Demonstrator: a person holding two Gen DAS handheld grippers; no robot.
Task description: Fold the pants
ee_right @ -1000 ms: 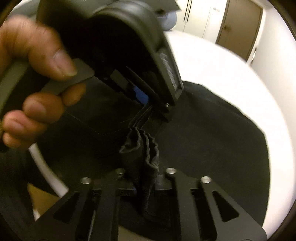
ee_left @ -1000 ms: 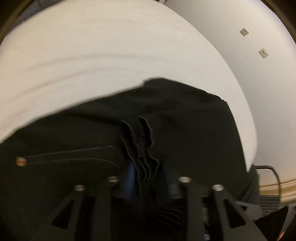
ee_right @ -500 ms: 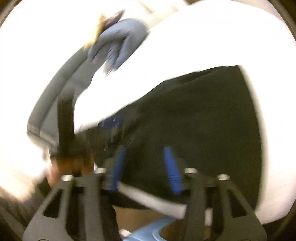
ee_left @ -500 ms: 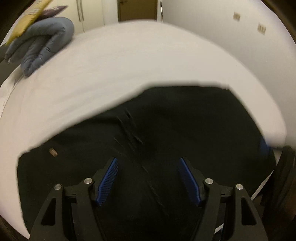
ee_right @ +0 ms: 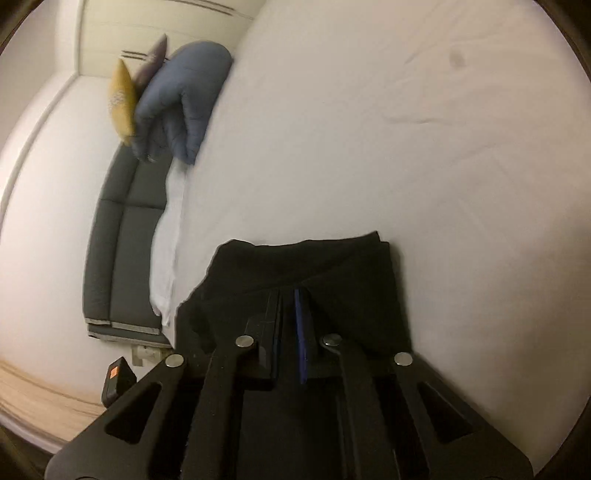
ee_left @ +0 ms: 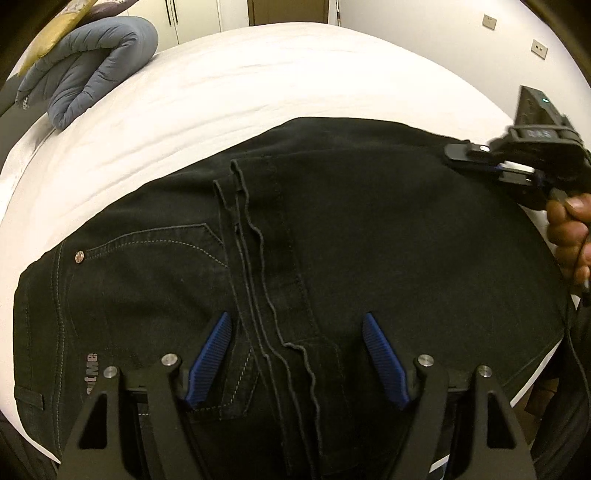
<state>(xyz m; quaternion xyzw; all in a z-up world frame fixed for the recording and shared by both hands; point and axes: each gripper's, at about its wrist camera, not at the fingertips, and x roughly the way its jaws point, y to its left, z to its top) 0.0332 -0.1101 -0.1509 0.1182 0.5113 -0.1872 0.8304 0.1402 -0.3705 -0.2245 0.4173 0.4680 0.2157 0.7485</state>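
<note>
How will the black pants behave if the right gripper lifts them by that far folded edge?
Probably floppy: the black pants lie flat in soft layers on the white bed, so anything unheld should droop. Likely hefty for cloth, judging by the denim-style stitching. The stacked hems may splay apart. The right gripper looks shut on the edge; the left gripper is open.

Black pants (ee_left: 332,229) folded on bed

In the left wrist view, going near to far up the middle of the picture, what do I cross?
Left gripper, open over the cloth → black pants with stacked hem edges → white bed sheet → brown door.
</note>
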